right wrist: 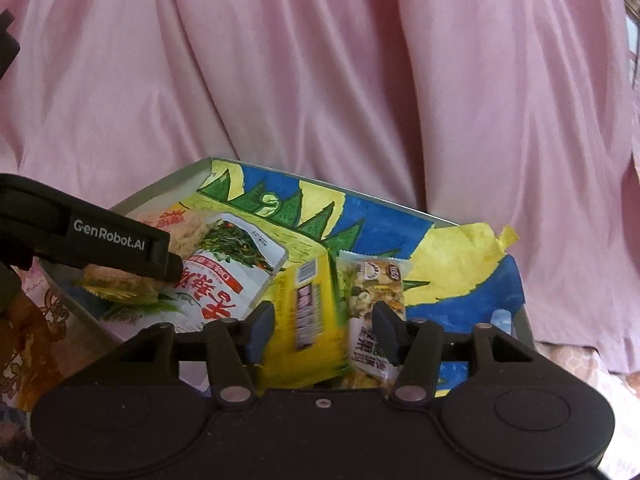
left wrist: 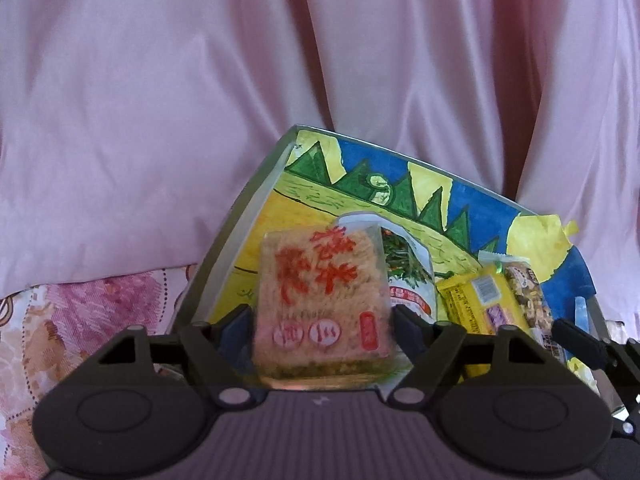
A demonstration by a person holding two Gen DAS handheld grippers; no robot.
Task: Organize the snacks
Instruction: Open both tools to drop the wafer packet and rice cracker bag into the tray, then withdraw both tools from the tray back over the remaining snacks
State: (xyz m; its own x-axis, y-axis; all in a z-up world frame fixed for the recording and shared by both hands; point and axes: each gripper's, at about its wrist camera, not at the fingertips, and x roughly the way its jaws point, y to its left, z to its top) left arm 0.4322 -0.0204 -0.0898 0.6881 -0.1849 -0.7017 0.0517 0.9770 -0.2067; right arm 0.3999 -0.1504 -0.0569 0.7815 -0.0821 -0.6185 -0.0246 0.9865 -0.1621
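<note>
My left gripper (left wrist: 322,320) is shut on a clear-wrapped noodle cake with red lettering (left wrist: 324,296), held over the left part of a box lined with a blue, yellow and green drawing (left wrist: 424,176). Under it lies a white packet with a green vegetable picture (left wrist: 404,268). My right gripper (right wrist: 322,332) is shut on a yellow packet (right wrist: 308,316) and a nut snack packet (right wrist: 372,300) side by side, low in the box (right wrist: 360,208). The left gripper's finger (right wrist: 120,248) and the noodle cake (right wrist: 120,280) show at the left of the right wrist view, by the white packet (right wrist: 224,264).
A pink curtain (left wrist: 280,60) hangs close behind the box. A floral cloth (left wrist: 80,320) covers the surface left of the box. The right gripper's fingertip (left wrist: 580,340) shows at the right edge of the left wrist view.
</note>
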